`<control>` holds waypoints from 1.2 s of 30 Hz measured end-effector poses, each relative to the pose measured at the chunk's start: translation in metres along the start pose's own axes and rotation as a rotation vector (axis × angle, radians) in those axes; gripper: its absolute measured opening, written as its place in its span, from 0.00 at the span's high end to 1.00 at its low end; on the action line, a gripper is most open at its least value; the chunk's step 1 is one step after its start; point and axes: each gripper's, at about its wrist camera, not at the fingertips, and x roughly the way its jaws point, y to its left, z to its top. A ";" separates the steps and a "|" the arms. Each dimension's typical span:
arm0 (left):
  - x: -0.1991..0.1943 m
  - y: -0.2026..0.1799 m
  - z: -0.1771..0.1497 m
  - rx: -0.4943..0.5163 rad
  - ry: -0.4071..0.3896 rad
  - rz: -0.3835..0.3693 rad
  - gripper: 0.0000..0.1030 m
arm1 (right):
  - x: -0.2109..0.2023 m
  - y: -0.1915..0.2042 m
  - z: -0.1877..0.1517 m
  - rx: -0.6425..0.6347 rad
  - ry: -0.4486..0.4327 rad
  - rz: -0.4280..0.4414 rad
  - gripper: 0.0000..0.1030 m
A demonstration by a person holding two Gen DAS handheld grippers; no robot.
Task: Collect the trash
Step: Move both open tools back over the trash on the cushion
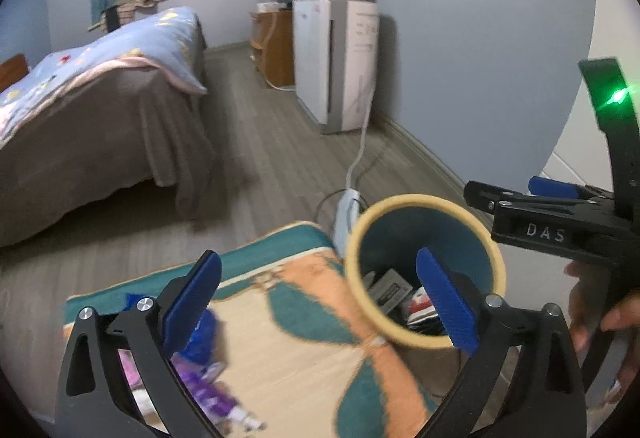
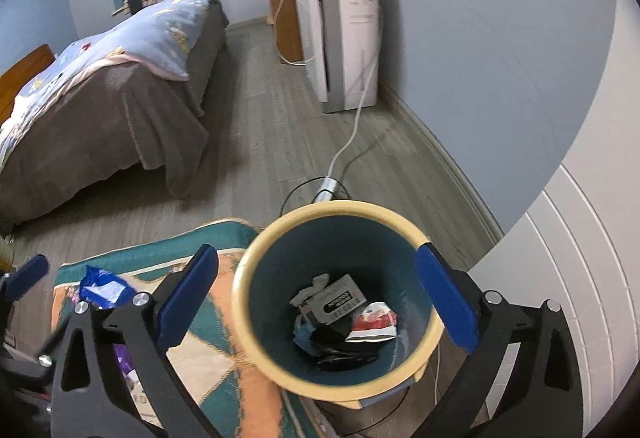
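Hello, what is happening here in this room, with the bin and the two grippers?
A person with two handheld grippers is collecting trash. The right gripper hangs open above the bin, which already holds wrappers. The left gripper is open too, over the rug, where a blue wrapper and purple litter lie.

Bed (image 1: 100,98), rug (image 1: 280,318), air purifier (image 2: 340,38), wooden floor (image 2: 260,158).

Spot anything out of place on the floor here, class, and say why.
Wrappers lie loose on the rug: a blue one and a purple one. Other trash is already in the bin.
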 end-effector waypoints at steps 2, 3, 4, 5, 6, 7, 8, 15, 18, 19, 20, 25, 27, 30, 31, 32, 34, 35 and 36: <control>-0.014 0.016 -0.004 -0.014 -0.002 0.019 0.05 | -0.005 0.011 -0.001 -0.022 -0.003 0.003 0.06; -0.021 0.025 -0.007 -0.022 0.001 0.033 0.05 | -0.007 0.018 -0.002 -0.037 -0.004 0.004 0.06; -0.028 0.035 -0.012 -0.027 0.004 0.052 0.05 | -0.008 0.024 -0.003 -0.052 -0.002 0.005 0.06; -0.033 0.040 -0.014 -0.028 0.006 0.070 0.05 | -0.010 0.028 -0.004 -0.064 -0.001 0.004 0.06; -0.040 0.048 -0.020 -0.026 0.004 0.098 0.05 | -0.011 0.033 -0.005 -0.077 -0.001 0.005 0.06; -0.047 0.057 -0.028 -0.024 0.001 0.130 0.05 | -0.013 0.040 -0.006 -0.090 -0.004 0.007 0.06; -0.053 0.065 -0.035 -0.027 0.002 0.150 0.05 | -0.015 0.047 -0.007 -0.103 -0.007 0.010 0.06; -0.079 0.119 -0.062 -0.127 0.016 0.204 0.05 | -0.012 0.086 -0.022 -0.164 0.030 0.049 0.06; -0.083 0.138 -0.070 -0.150 0.021 0.231 0.05 | -0.009 0.102 -0.028 -0.165 0.050 0.072 0.06; -0.084 0.144 -0.073 -0.156 0.026 0.242 0.05 | -0.008 0.109 -0.031 -0.167 0.056 0.084 0.06; -0.085 0.152 -0.076 -0.163 0.031 0.259 0.05 | -0.006 0.117 -0.033 -0.171 0.064 0.095 0.06; -0.086 0.188 -0.092 -0.191 0.064 0.317 0.05 | 0.004 0.158 -0.045 -0.201 0.098 0.137 0.06; -0.084 0.200 -0.097 -0.189 0.078 0.340 0.05 | 0.011 0.175 -0.050 -0.223 0.120 0.154 0.06; -0.082 0.218 -0.105 -0.202 0.093 0.376 0.05 | 0.022 0.192 -0.056 -0.260 0.139 0.149 0.06; -0.080 0.224 -0.107 -0.213 0.098 0.378 0.05 | 0.027 0.198 -0.058 -0.276 0.147 0.147 0.06; -0.076 0.231 -0.109 -0.228 0.108 0.376 0.05 | 0.030 0.201 -0.058 -0.289 0.153 0.144 0.06; -0.066 0.244 -0.110 -0.257 0.131 0.374 0.05 | 0.042 0.212 -0.060 -0.327 0.166 0.130 0.06; -0.058 0.253 -0.111 -0.280 0.150 0.380 0.05 | 0.047 0.214 -0.060 -0.339 0.169 0.124 0.06; -0.054 0.259 -0.111 -0.297 0.160 0.385 0.05 | 0.052 0.217 -0.061 -0.349 0.175 0.118 0.06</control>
